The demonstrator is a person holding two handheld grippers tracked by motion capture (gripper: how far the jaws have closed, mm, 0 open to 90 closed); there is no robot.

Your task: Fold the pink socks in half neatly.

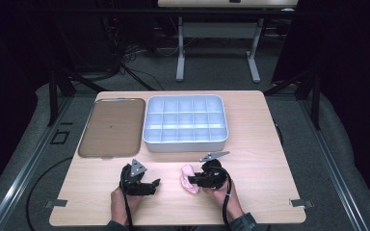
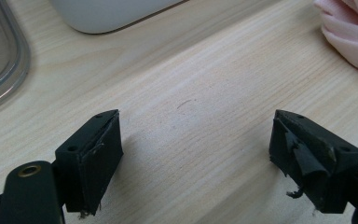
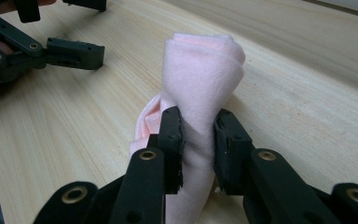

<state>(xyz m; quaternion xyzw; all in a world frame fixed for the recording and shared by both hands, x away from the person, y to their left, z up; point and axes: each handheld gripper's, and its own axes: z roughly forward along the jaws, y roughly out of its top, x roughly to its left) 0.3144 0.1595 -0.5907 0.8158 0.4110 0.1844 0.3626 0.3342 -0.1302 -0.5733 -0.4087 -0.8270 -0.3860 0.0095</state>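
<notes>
Near the counter's (image 1: 270,144) front edge, we clamp our right gripper (image 3: 198,140) across the rolled pink cloth (image 3: 200,79), its long axis crosswise to the jaws; our left gripper (image 2: 196,154), jaws apart and empty, waits just leftward.

In the left gripper view, the pink cloth (image 2: 349,39) was cut off at two o'clock. The tray's (image 2: 9,70) rim ran off at ten o'clock, and the white box (image 2: 107,14) off the top edge.
</notes>
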